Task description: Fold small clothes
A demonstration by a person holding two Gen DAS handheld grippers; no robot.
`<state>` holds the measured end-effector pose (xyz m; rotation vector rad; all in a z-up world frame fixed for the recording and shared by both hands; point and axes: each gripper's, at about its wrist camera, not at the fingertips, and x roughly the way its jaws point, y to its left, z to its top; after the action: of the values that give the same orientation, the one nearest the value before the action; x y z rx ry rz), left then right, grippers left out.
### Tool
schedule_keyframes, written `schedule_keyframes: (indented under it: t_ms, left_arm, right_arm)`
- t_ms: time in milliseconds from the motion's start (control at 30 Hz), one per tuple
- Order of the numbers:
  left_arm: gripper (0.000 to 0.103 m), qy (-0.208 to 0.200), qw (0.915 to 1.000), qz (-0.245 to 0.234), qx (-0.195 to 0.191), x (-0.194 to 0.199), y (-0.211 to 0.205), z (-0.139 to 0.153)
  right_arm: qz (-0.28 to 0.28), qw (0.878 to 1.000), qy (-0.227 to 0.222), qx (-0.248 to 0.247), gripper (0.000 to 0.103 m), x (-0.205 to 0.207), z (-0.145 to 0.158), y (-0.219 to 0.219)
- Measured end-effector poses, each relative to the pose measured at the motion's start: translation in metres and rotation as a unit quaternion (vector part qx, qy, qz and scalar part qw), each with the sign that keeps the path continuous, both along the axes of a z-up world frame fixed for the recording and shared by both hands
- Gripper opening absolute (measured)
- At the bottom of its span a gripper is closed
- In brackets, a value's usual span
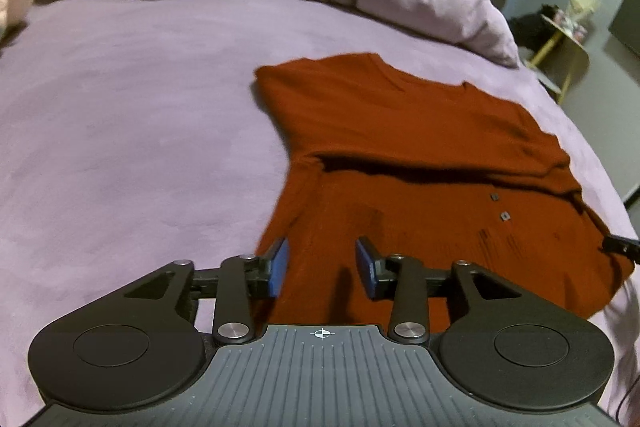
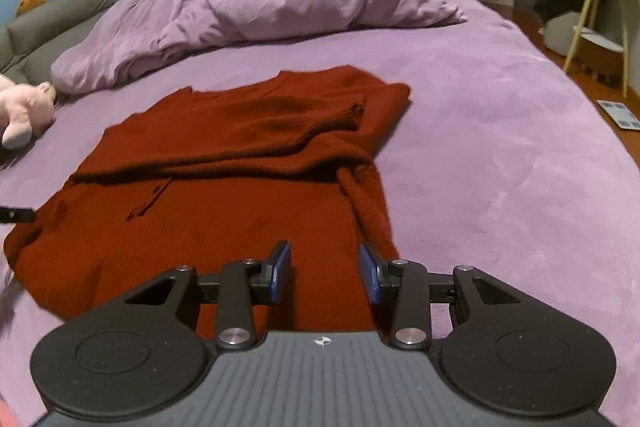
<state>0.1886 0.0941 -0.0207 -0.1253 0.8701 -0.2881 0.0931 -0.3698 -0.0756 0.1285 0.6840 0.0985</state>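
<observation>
We have a rust-red sweater [image 1: 420, 163] lying flat on the purple bed [image 1: 120, 147], on the near side of the crumpled duvet [image 2: 260, 15]. Both sleeves appear already folded across the chest, forming a raised band across the middle of the sweater, with the collar towards the duvet and the hem nearest us.

Our left gripper [image 1: 322, 269] hangs over the hem at the sweater's left corner, its blue pads apart and nothing between them. Our right gripper [image 2: 325, 273] hangs over the hem near the sweater's right edge, also spread apart and holding nothing. We cannot tell whether either one touches the fabric.

We judge the sweater to be a soft, limp knit, light but thick enough to keep a fold once laid down. It will sag and stretch if lifted from one point, so we should take hold at the two hem corners together, pinching both layers, and carry the hem up towards the collar. The knit looks grippy, not slippery; the fuzzy bed cover may drag on it.

A pink plush toy [image 2: 24, 111] lies well apart from the sweater, to its left.
</observation>
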Motion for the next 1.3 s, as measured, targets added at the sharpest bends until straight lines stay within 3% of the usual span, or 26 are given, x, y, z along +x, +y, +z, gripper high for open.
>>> schedule_keyframes:
  t_ms: [200,367,600,733,833,867,1000,1100,1233,1300]
  left_arm:
    - [0.044,0.007,0.9998,-0.007,0.019,0.003,-0.007,-0.005]
    - [0.048,0.03,0.9995,-0.005,0.006,0.006,-0.004,-0.013]
    - [0.049,0.032,0.9994,-0.009,0.006,0.005,-0.009,-0.011]
    - [0.035,0.022,0.9993,-0.012,0.029,0.001,-0.013,-0.011]
    - [0.021,0.016,0.9989,-0.006,0.044,-0.001,-0.013,-0.01]
    - [0.016,0.017,0.9991,-0.003,0.039,-0.001,-0.011,-0.01]
    - [0.015,0.013,0.9996,-0.007,0.024,-0.003,-0.008,-0.007]
    - [0.015,0.016,0.9995,-0.011,0.025,-0.001,-0.008,-0.012]
    - [0.037,0.018,0.9995,-0.018,0.021,0.002,-0.01,-0.013]
    - [0.04,0.022,0.9993,-0.023,0.02,0.005,-0.012,-0.015]
  right_arm:
    - [0.003,1.0,0.003,0.004,0.036,-0.005,-0.003,-0.002]
    - [-0.005,1.0,0.016,0.005,0.037,0.002,-0.009,-0.006]
    - [-0.002,0.998,0.033,0.056,0.038,0.015,-0.016,-0.015]
    - [0.002,0.994,0.039,0.101,0.036,0.021,-0.019,-0.016]
    - [0.016,0.995,0.037,0.09,0.018,0.022,-0.018,-0.008]
    - [0.02,0.995,0.035,0.089,0.016,0.022,-0.018,-0.006]
    - [0.037,0.995,0.027,0.094,0.013,0.019,-0.018,-0.002]
    - [0.039,0.994,0.03,0.099,0.013,0.019,-0.019,-0.003]
    - [0.042,0.994,0.04,0.09,0.017,0.022,-0.019,0.0]
    - [0.042,0.994,0.044,0.092,0.021,0.025,-0.018,0.0]
